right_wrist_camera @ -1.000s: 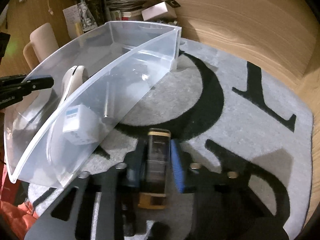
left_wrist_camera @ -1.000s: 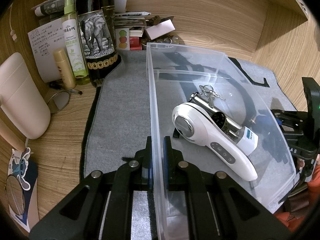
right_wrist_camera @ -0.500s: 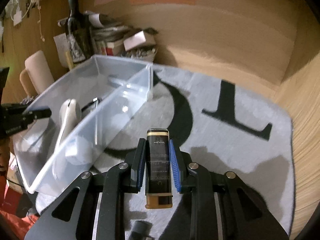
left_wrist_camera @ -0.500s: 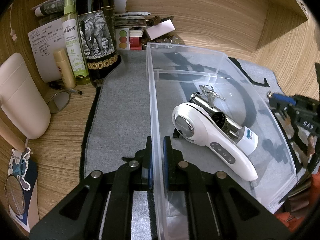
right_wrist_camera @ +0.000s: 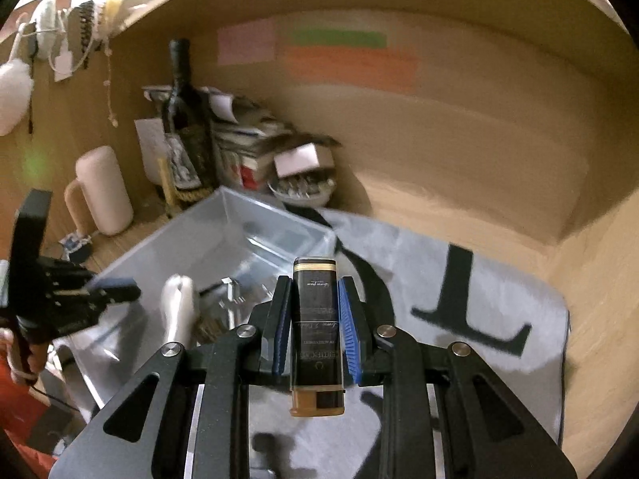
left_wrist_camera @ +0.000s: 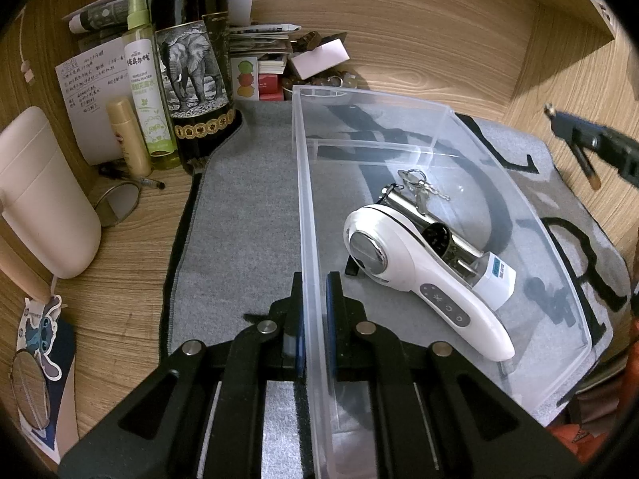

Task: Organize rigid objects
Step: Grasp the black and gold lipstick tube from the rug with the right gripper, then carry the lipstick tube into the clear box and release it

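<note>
A clear plastic bin point(left_wrist_camera: 399, 97) lies on the grey mat, and my left gripper point(left_wrist_camera: 313, 285) is shut on its near left wall. In the bin lie a white handheld device point(left_wrist_camera: 423, 279), a silver tool with keys point(left_wrist_camera: 415, 191) and a small white box point(left_wrist_camera: 493, 283). My right gripper point(right_wrist_camera: 313, 297) is shut on a black and gold lighter point(right_wrist_camera: 315, 331), held in the air above the mat to the right of the bin point(right_wrist_camera: 223, 231). The right gripper point(left_wrist_camera: 591, 147) shows at the right edge of the left wrist view, above the bin's right wall.
Left of the bin stand a dark wine bottle point(left_wrist_camera: 191, 72), a green spray bottle point(left_wrist_camera: 145, 92), a gold tube point(left_wrist_camera: 127, 135) and a cream mug point(left_wrist_camera: 44, 191). Papers and small boxes point(left_wrist_camera: 271, 64) pile up at the back wall. Wooden walls enclose the grey mat point(right_wrist_camera: 459, 279).
My right gripper has risen with the lighter and tilted up, so more of the back wall shows. In the left wrist view it climbed up the right edge. The left gripper and bin stayed still.
</note>
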`<state>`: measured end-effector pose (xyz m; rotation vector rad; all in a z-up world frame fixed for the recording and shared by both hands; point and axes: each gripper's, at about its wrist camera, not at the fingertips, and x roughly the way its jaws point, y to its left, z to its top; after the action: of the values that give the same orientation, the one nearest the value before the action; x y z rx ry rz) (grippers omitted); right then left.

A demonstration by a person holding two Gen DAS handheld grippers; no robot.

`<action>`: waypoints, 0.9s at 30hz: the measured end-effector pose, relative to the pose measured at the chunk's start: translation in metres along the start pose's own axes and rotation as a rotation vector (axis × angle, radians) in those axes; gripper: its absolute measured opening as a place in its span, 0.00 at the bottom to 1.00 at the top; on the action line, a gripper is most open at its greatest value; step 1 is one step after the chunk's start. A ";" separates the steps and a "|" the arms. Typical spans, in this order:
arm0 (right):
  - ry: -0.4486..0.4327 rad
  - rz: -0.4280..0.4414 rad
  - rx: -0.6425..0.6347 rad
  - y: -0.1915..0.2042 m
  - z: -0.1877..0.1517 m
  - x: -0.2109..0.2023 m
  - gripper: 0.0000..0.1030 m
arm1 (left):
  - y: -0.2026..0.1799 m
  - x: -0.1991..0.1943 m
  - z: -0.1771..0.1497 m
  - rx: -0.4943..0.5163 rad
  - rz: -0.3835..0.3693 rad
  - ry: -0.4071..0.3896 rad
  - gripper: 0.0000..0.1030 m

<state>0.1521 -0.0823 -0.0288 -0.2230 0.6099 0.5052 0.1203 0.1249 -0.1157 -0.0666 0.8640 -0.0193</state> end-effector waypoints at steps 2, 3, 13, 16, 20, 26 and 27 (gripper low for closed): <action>-0.018 0.009 -0.016 0.007 0.007 -0.001 0.21 | 0.000 0.000 0.000 0.000 -0.001 0.000 0.06; -0.024 0.014 -0.023 0.008 0.008 -0.001 0.21 | 0.000 0.000 0.000 -0.001 -0.001 0.000 0.06; -0.052 0.067 -0.079 0.034 0.028 0.008 0.21 | 0.000 0.000 0.000 0.000 0.000 0.000 0.06; -0.046 0.085 -0.086 0.039 0.032 0.016 0.21 | 0.000 0.000 0.000 0.000 -0.001 0.000 0.06; -0.025 0.105 -0.089 0.044 0.033 0.026 0.21 | 0.000 0.000 0.000 0.000 0.000 -0.001 0.06; 0.041 0.130 -0.103 0.053 0.030 0.049 0.21 | 0.000 0.000 0.000 -0.001 -0.001 0.000 0.06; 0.054 0.135 -0.105 0.055 0.029 0.054 0.21 | 0.000 0.000 0.000 -0.001 -0.001 -0.001 0.06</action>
<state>0.1762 -0.0047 -0.0411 -0.2972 0.6546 0.6638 0.1202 0.1251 -0.1158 -0.0675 0.8634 -0.0198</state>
